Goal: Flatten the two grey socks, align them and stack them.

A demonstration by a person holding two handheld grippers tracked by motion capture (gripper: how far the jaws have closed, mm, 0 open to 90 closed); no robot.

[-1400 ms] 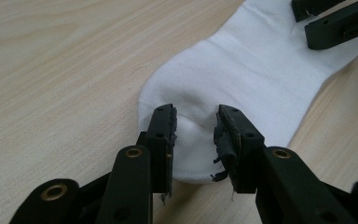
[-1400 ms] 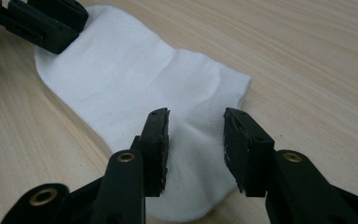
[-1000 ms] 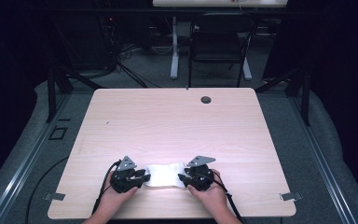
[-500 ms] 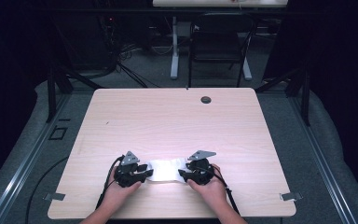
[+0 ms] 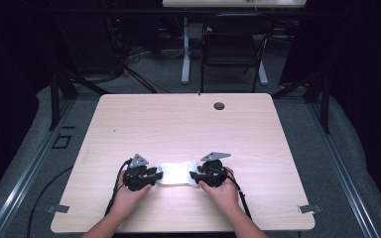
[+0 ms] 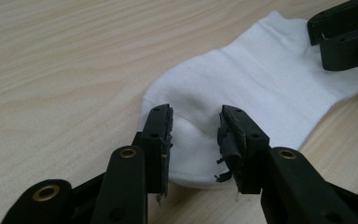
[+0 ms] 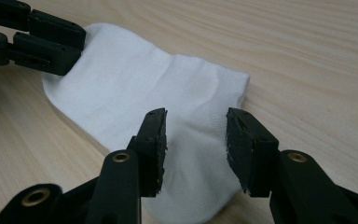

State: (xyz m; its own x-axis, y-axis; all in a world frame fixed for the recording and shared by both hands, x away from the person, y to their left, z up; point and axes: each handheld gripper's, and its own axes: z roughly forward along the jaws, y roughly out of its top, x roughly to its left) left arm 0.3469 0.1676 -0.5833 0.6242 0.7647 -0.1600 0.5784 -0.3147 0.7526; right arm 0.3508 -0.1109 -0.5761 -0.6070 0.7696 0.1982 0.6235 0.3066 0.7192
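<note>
A white sock [image 5: 176,173] lies flat near the table's [image 5: 178,124] front edge. The left gripper [image 6: 195,135] and right gripper [image 7: 195,140] straddle its opposite ends, jaws apart. A grommet hole [image 5: 219,105] sits far back; a chair [image 5: 233,44] stands beyond.

A small white sock [image 5: 176,173] is laid flat on the light wood worktop [image 5: 188,129], near the front edge and roughly centred. It's stretched out sideways, one rounded end toward the left and the other toward the right. The fabric [image 6: 242,88] looks plain and clean, with a few soft creases seen across the middle [image 7: 158,88]. Nothing is bunched or folded over.
</note>
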